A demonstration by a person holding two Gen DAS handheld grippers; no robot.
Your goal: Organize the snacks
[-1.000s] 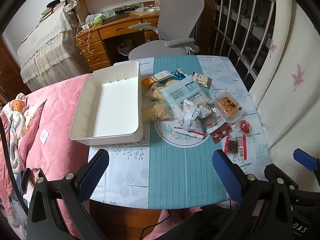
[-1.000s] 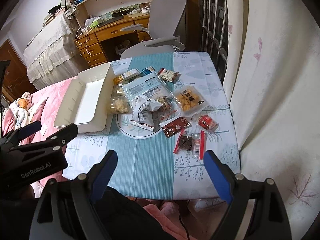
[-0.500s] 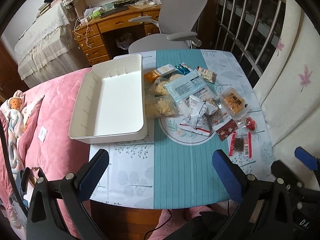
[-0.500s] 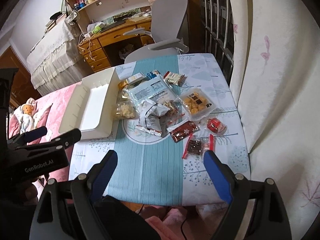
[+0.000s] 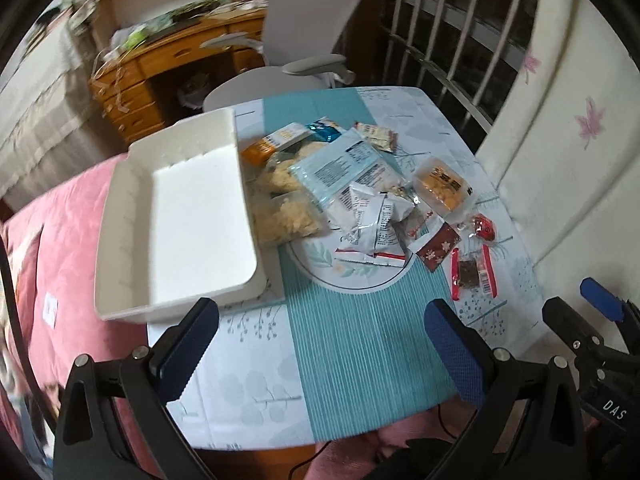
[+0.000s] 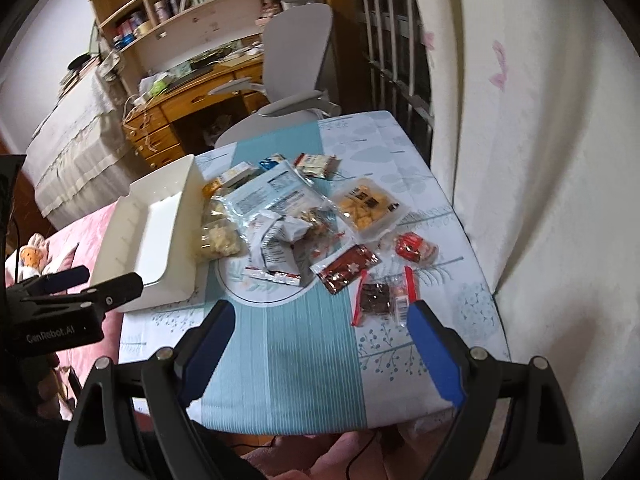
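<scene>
A heap of snack packets [image 5: 360,204] lies on the small table [image 5: 360,340], also seen in the right wrist view [image 6: 296,220]. An empty white bin [image 5: 180,220] stands left of the heap, partly over the table's left edge; it also shows in the right wrist view [image 6: 152,232]. A red-edged chocolate packet [image 6: 376,296] lies nearest the right gripper. My left gripper [image 5: 320,344] is open and empty above the table's near part. My right gripper [image 6: 320,344] is open and empty, above the table's near edge.
A pink bed [image 5: 60,240] borders the table on the left. A grey office chair [image 5: 304,40] and a wooden desk [image 5: 168,64] stand behind the table. A white curtain [image 6: 540,160] hangs along the right side, with window bars [image 5: 440,40] behind.
Both grippers have moved forward and lower toward the table, so the snacks and bin look larger. Both stay open. Nothing on the table has moved.
</scene>
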